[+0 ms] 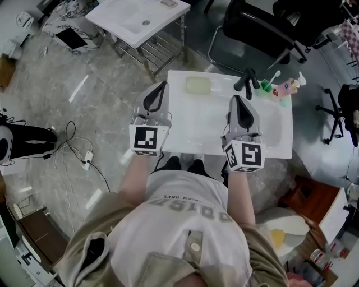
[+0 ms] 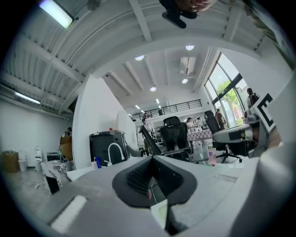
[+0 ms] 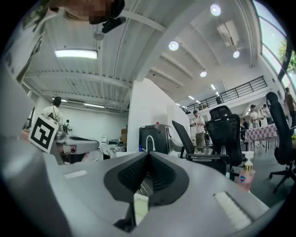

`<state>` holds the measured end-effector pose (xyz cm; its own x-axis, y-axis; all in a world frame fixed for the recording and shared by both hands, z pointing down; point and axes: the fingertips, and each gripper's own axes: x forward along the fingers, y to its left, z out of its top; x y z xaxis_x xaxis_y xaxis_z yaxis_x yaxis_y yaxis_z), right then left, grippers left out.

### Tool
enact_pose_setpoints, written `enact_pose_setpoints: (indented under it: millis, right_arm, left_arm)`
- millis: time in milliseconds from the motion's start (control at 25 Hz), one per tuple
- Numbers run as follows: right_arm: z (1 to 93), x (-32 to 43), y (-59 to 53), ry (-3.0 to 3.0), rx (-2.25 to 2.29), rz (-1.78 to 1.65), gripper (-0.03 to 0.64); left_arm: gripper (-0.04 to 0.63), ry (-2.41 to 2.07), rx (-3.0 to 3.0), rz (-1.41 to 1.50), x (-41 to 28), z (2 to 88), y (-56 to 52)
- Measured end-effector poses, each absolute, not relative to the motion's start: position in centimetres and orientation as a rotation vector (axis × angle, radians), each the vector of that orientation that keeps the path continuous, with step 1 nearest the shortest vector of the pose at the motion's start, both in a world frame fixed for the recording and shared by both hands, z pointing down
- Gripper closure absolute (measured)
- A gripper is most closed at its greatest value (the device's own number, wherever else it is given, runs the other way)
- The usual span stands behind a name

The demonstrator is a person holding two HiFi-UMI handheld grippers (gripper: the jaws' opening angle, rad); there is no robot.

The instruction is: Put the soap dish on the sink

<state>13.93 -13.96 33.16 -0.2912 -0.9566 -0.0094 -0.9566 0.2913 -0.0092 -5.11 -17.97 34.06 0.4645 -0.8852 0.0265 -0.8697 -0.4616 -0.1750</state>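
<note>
Head view: we stand at the white sink (image 1: 285,132) w/ a gripper in each hand. The L gripper (image 1: 163,86) is at the sink's left edge. The R gripper (image 1: 235,99) is over the basin's right part, just in front of the black faucet (image 1: 247,80). The soap dish (image 1: 198,85), pale green, lies flat on the sink's back ledge, left of the faucet and apart from both grippers; neither touches it. Right of the faucet on the same ledge are a green cup (image 1: 265,85) w/ toothbrushes and a pump bottle (image 1: 287,87). Beyond the sink are a second white basin (image 1: 140,17) on a metal frame and a black office chair (image 1: 255,25). L gripper view: the L gripper (image 2: 151,159) is clenched, pads pressed together w/ nothing btw them. It looks level across the room; an office chair is ahead and the R gripper's marker cube (image 2: 261,113) is at the right edge. R gripper view: the R gripper (image 3: 148,155) is clenched too and empty. The L gripper's marker cube (image 3: 45,132) is at the left, and the pump bottle is low at the right.
</note>
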Motion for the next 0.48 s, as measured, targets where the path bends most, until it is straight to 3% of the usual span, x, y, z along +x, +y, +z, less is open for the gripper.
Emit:
enact_pose_setpoints:
  millis: [480]
  right_arm:
    - [27.7,13.4,-13.4,2.422,-1.782,0.218,0.617]
  left_arm:
    - [0.589,1.488,-2.445,0.085,-4.0,25.5,-16.7]
